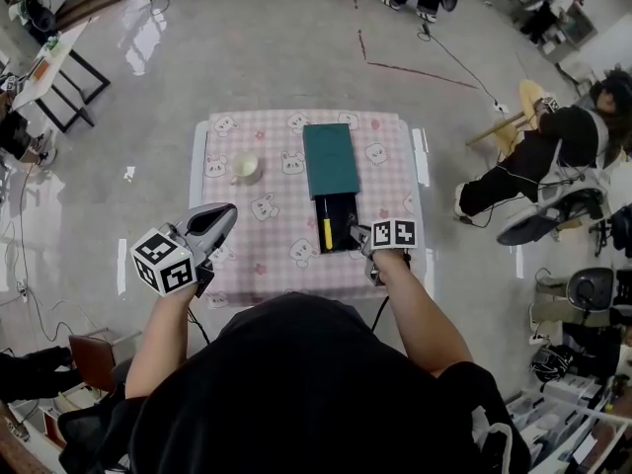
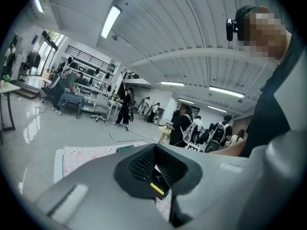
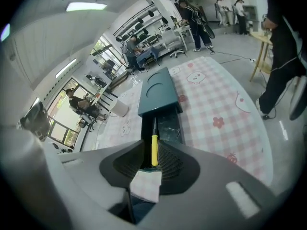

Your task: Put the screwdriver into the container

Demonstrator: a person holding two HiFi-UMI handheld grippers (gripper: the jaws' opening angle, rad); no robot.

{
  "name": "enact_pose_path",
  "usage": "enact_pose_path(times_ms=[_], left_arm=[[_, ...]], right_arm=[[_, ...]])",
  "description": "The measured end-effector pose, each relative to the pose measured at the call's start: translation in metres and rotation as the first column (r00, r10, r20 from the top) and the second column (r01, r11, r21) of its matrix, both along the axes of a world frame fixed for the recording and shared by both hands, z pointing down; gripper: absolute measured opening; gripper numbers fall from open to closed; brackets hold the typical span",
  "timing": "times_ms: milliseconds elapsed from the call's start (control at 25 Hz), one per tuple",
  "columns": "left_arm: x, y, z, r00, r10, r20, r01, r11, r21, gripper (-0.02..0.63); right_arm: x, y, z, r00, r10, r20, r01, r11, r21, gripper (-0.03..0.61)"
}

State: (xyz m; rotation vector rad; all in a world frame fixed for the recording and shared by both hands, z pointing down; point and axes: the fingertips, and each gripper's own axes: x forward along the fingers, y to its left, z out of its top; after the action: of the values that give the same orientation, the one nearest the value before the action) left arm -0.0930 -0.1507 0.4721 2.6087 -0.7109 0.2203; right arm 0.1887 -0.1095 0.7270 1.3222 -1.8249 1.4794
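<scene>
A dark green container [image 1: 330, 158] lies in the middle of the pink checked table, its black tray [image 1: 342, 212] pulled out toward me. The yellow-handled screwdriver [image 1: 327, 233] lies inside that tray, lengthwise. My right gripper [image 1: 363, 242] is just right of the tray's near end, shut and holding nothing. In the right gripper view the screwdriver [image 3: 154, 147] shows in the tray [image 3: 171, 126] past the shut right gripper [image 3: 144, 174]. My left gripper [image 1: 219, 220] is raised over the table's near left, shut and empty. The left gripper [image 2: 158, 174] frames a yellow bit of the screwdriver [image 2: 157, 189].
A small pale cup [image 1: 246, 168] stands on the cloth left of the container, also seen in the right gripper view as the cup [image 3: 120, 110]. The table's near edge [image 1: 296, 299] is close to my body. A person [image 1: 553, 151] sits on the floor's right side.
</scene>
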Motion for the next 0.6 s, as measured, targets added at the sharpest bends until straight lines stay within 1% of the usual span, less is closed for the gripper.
enact_pose_path(times_ms=[160, 320, 600], left_arm=[[0.001, 0.000, 0.002, 1.000, 0.004, -0.006, -0.004, 1.000, -0.003, 0.000], [0.001, 0.001, 0.003, 1.000, 0.009, -0.013, -0.009, 1.000, -0.008, 0.000], [-0.002, 0.011, 0.007, 1.000, 0.023, -0.003, -0.023, 1.000, -0.017, 0.000]], right_arm=[[0.000, 0.002, -0.014, 0.999, -0.021, -0.038, 0.022, 0.999, 0.040, 0.118], [0.000, 0.005, -0.021, 0.999, -0.020, -0.037, 0.022, 0.998, 0.055, 0.115], [-0.001, 0.013, -0.040, 0.999, -0.009, -0.039, 0.013, 0.995, 0.103, 0.114]])
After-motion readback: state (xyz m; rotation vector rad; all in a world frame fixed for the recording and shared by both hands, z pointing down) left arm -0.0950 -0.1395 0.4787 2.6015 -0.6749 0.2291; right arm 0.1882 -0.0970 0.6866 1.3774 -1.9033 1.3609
